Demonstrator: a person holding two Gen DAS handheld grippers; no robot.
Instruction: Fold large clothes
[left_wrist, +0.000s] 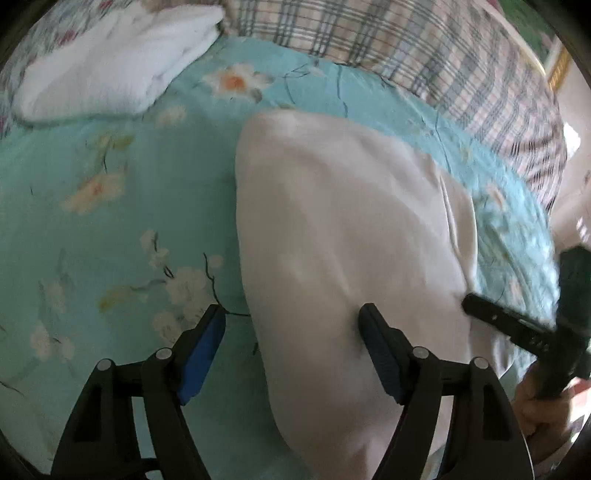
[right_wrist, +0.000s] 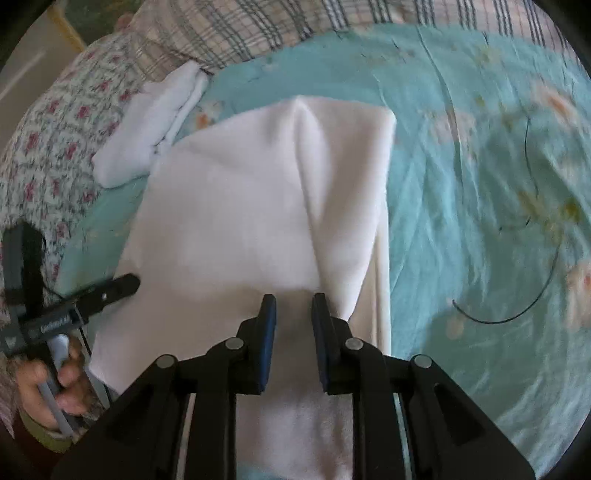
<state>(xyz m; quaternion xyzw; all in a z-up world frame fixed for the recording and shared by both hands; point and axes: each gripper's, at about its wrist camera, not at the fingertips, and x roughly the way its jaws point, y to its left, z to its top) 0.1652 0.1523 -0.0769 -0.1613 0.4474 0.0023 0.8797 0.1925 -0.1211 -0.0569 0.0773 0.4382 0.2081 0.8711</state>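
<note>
White garment (right_wrist: 258, 206) lies folded on the turquoise floral bedsheet (right_wrist: 461, 192), laid out lengthwise away from the cameras, with a raised crease running down its upper layer toward the right gripper. Right gripper (right_wrist: 293, 306) hangs low over the near end of the garment, jaws narrowed to a small gap with blue pads facing each other; white cloth shows through the gap, but can't tell whether the pads actually pinch any fabric. Left gripper (left_wrist: 295, 317) has its jaws spread wide: one blue-padded finger is over the bare sheet, the other over the white cloth, so the garment's left edge runs between them, nothing clamped. In the right wrist view the left gripper (right_wrist: 110, 288) shows at the garment's left side, with the person's hand (right_wrist: 48, 387) wrapped around its handle. In the left wrist view the right gripper's black finger (left_wrist: 495, 317) sits at the garment's right edge. A second folded white item (left_wrist: 110, 62) lies apart at the far left corner of the sheet, next to a pink-flowered pillow (right_wrist: 55, 147). A plaid blanket (left_wrist: 406, 48) is bunched along the far side of the bed. A thin dark thread (right_wrist: 517, 295) curls on the sheet to the right.
</note>
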